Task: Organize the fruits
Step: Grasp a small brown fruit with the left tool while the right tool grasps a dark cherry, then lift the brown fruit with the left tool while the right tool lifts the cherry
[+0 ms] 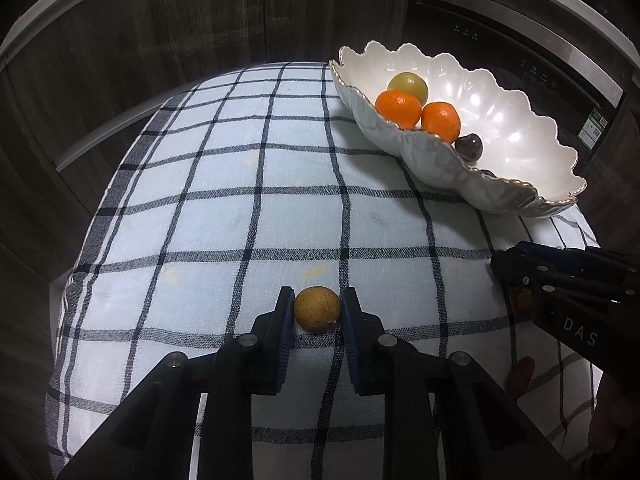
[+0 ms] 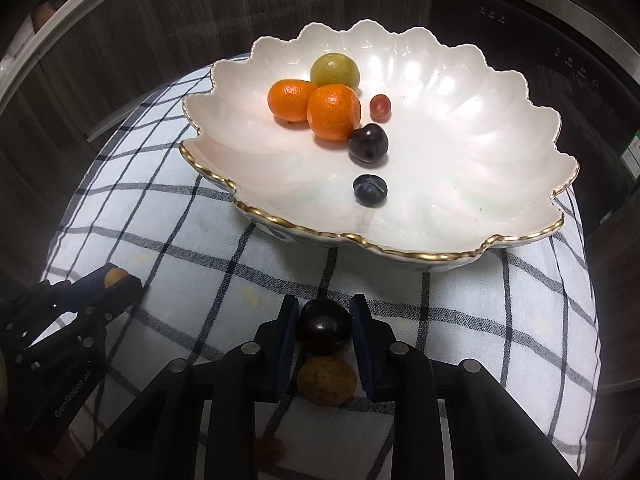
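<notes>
The left gripper (image 1: 317,308) is clamping a small round tan-brown fruit (image 1: 317,309) between its blue pads, low over the blue-and-white checked cloth (image 1: 224,208). The right gripper (image 2: 324,326) is pinching a glossy dark round plum (image 2: 324,326), with a dull yellow-brown fruit (image 2: 327,381) lying on the cloth just behind it, under the jaws. Ahead of the right gripper is sitting the scalloped white gold-rimmed bowl (image 2: 460,184), holding two orange mandarins (image 2: 334,111), a yellow-green fruit (image 2: 335,71), a red grape (image 2: 379,106), another dark plum (image 2: 367,143) and a blueberry (image 2: 370,189).
</notes>
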`<state>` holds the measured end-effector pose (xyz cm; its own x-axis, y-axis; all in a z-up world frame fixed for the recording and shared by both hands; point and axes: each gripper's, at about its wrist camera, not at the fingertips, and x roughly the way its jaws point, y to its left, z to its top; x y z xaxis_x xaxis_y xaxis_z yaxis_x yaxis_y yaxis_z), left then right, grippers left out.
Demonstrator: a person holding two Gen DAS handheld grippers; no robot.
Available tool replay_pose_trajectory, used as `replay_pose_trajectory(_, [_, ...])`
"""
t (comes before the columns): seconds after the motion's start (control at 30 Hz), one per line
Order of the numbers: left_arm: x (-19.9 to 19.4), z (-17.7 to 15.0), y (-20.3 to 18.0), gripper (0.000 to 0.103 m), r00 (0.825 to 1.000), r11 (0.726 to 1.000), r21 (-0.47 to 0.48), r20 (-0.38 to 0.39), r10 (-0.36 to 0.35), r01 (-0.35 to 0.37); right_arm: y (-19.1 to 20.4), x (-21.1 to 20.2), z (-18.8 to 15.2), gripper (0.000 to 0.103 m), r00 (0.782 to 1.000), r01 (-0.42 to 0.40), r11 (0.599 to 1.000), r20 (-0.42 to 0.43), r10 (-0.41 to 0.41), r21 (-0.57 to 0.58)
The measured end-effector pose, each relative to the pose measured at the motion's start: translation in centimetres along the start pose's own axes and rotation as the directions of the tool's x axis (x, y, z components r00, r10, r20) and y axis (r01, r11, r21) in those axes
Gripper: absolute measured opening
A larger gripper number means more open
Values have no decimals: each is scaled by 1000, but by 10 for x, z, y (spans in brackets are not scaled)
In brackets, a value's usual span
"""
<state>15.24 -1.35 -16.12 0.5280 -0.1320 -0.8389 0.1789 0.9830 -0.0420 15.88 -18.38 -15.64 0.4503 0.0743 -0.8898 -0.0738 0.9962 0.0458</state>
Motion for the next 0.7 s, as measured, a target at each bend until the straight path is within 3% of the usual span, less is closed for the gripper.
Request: replay_pose_trajectory(0.7, [-44,10,-14,24,997,999,39,74,-2,0,-3,-50,-2,28,996,-4,1000,89,3,5])
